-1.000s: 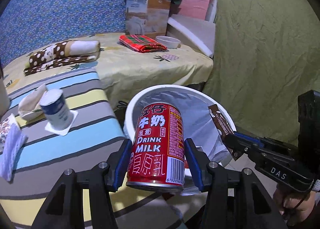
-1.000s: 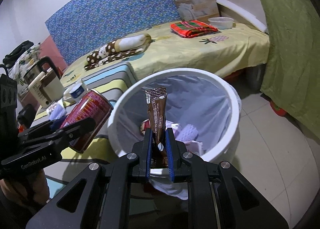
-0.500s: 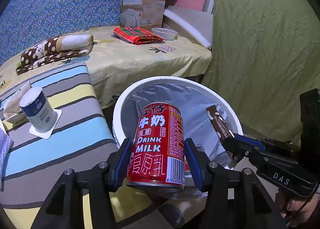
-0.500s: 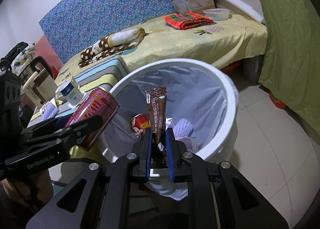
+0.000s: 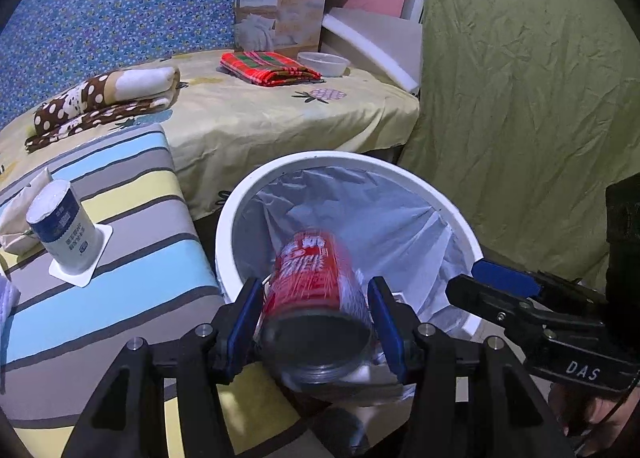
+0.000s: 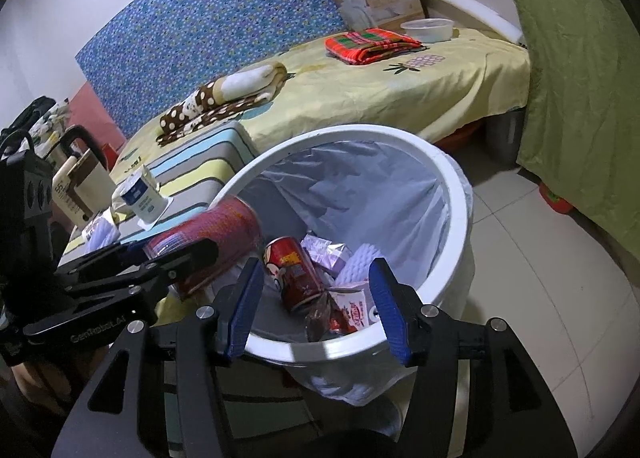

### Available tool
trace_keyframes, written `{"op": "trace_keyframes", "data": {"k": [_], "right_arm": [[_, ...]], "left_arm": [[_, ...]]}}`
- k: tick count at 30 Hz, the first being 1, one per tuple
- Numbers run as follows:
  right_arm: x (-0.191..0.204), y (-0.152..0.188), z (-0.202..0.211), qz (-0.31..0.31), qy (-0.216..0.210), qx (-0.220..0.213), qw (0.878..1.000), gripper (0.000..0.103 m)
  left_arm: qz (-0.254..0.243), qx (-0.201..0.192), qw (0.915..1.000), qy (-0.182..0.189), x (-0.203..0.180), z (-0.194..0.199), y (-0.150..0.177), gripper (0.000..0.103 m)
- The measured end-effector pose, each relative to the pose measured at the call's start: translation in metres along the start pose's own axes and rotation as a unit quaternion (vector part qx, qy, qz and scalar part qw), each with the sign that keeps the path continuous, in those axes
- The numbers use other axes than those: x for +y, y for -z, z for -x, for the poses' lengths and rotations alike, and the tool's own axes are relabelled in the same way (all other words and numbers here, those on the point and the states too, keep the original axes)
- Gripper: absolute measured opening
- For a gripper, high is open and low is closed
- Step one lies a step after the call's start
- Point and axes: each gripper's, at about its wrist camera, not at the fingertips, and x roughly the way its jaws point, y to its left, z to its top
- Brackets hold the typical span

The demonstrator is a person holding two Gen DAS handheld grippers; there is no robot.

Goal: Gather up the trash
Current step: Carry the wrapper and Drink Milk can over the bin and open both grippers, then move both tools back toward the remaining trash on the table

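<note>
Red milk can (image 5: 316, 290) tilted top-first toward trash bin (image 5: 400, 171), motion-blurred

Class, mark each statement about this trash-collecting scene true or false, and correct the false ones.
1. The right gripper is open and empty. True.
2. The yogurt cup sits inside the trash bin. False: it stands upside down on the striped cushion beside the bin.
3. A red can lies in the bin. True.
4. The red plaid cloth lies on the floor. False: it lies on the yellow bedsheet.
</note>
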Motion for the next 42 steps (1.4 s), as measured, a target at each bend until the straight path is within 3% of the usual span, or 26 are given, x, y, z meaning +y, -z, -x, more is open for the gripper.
{"op": "trace_keyframes", "data": {"k": [18, 42], "right_arm": [[0.010, -0.002, 0.015, 0.000, -0.015, -0.023, 1.000, 0.057], [0.102, 0.026, 0.026, 0.092, -0.090, -0.004, 0.992, 0.057]], "left_arm": [[0.033, -0.026, 0.9990, -0.016, 0.020, 0.043, 0.012, 0.055], [0.099, -0.062, 0.9882, -0.098, 0.071, 0.142, 0.078, 0.055]]}}
